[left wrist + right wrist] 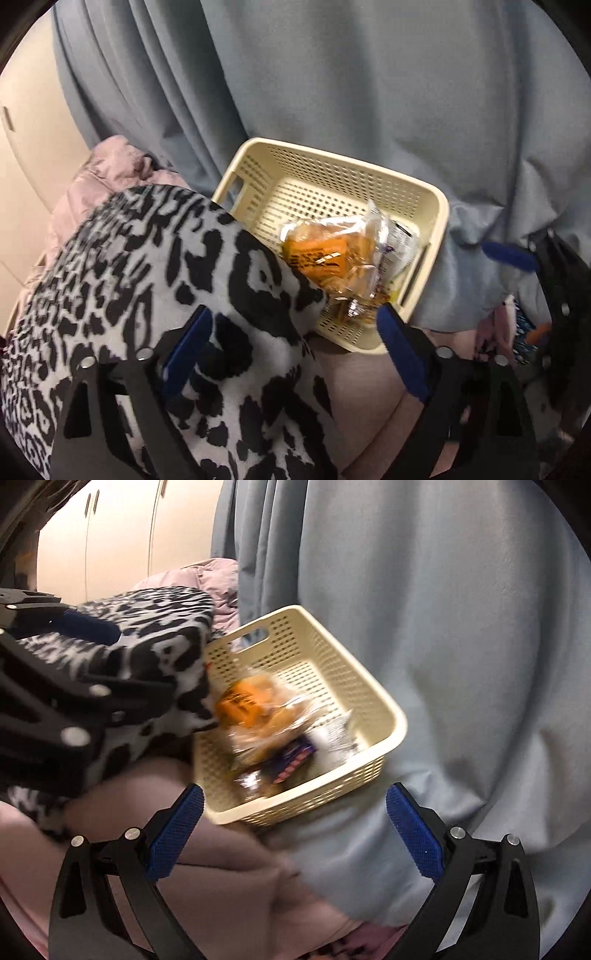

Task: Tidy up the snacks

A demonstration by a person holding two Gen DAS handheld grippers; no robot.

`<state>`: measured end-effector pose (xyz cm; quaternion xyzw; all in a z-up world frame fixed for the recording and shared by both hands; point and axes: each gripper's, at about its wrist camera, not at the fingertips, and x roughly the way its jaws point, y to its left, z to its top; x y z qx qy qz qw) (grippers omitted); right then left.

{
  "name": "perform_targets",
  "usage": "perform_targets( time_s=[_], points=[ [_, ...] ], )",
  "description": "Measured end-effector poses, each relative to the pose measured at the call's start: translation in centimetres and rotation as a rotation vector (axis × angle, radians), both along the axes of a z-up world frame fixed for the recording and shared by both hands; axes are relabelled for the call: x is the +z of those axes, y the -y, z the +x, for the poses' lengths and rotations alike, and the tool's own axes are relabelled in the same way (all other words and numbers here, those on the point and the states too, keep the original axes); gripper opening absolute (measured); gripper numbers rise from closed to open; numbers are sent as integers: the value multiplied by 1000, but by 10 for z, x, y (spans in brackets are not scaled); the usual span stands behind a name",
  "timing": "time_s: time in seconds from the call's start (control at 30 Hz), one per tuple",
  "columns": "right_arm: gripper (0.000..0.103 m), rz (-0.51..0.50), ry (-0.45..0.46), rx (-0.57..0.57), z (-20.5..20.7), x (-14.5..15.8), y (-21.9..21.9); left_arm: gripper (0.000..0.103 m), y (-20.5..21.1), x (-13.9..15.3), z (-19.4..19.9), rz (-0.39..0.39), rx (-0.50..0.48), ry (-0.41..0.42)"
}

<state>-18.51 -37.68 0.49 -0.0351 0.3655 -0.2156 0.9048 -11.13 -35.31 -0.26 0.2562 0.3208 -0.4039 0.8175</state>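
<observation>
Left wrist view: the left gripper (295,332) stands with its jaws wide apart and nothing between the blue ridged pads, just over the near corner of the cream perforated plastic basket (439,221). The basket sits tilted on a soft pink bedspread (369,398), against a pale blue curtain (369,92). Inside lie the snacks: a clear crinkly wrapper of golden buns with an orange label (325,254), and beneath it a white-and-purple foil packet (400,236).

In the right wrist view, the right gripper (293,825) is also spread open and empty, hovering near the basket's front rim (236,818).

The likely trouble is the footing. The bedding is yielding and the basket is light and rigid, so a nudge on its rim could tip it and spill the packets. The slick wrappers would slide easily, and a hard pinch could crush the soft buns. A black-and-grey leopard-print fleece cushion (147,277) overlaps the basket's left edge and hides part of it, so a jaw may snag the fabric.
</observation>
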Motion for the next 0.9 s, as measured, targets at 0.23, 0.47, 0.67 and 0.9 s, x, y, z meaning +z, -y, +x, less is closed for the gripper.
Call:
perform_targets(
  time_s=[0.23, 0.47, 0.67, 0.9],
  points=[
    [100, 16, 17, 6, 3, 2, -5, 98, -3, 6, -1, 19, 54, 62],
    [100, 66, 31, 11, 18, -5, -2, 98, -3, 9, 3, 30, 64, 81],
    [100, 138, 57, -39, 16, 0, 11, 98, -1, 7, 9, 37, 81, 72],
    [100, 140, 56, -98, 18, 2, 20, 98, 8, 8, 5, 46, 62, 99]
  ],
)
